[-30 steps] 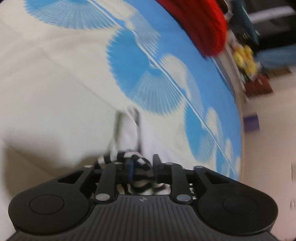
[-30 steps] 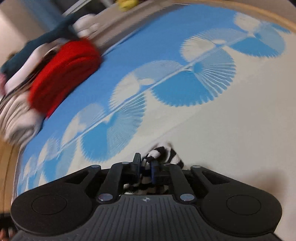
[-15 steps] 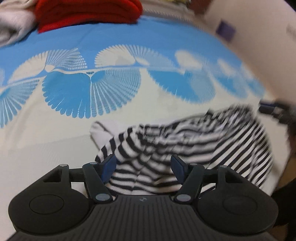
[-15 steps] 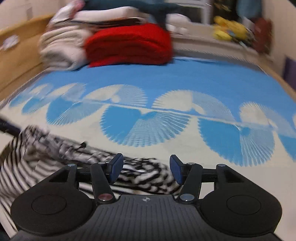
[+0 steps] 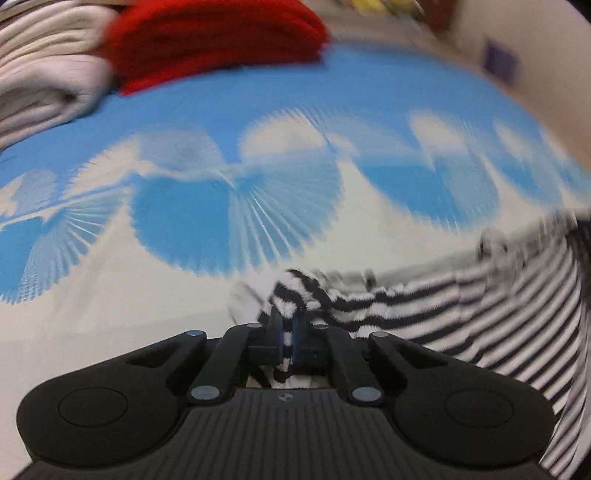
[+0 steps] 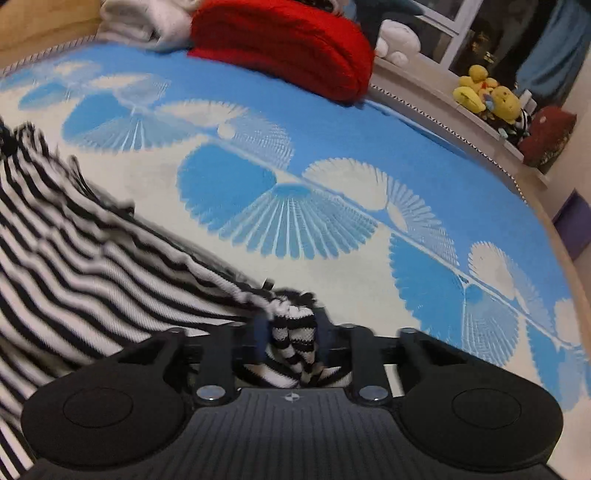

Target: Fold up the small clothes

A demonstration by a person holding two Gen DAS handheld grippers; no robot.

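A black-and-white striped garment [image 5: 461,306] lies on the blue-and-cream bedspread [image 5: 110,295] and stretches between my two grippers. In the left wrist view, my left gripper [image 5: 290,332] is shut on a bunched edge of it, and the cloth runs off to the right. In the right wrist view, the same striped garment [image 6: 92,273] spreads to the left. My right gripper [image 6: 291,328] has a thick fold of it between its fingers, and its jaws are closing on that fold. The left wrist view is blurred.
A folded red blanket [image 6: 284,48] and folded white bedding [image 6: 144,18] sit at the far end of the bed. Plush toys [image 6: 484,92] line a ledge at the far right. A wooden bed frame [image 6: 44,37] edges the far left.
A second ago both grippers held bunched cloth with the views rolled sideways. They then opened over the spread garment, and now both have closed on its edge again.
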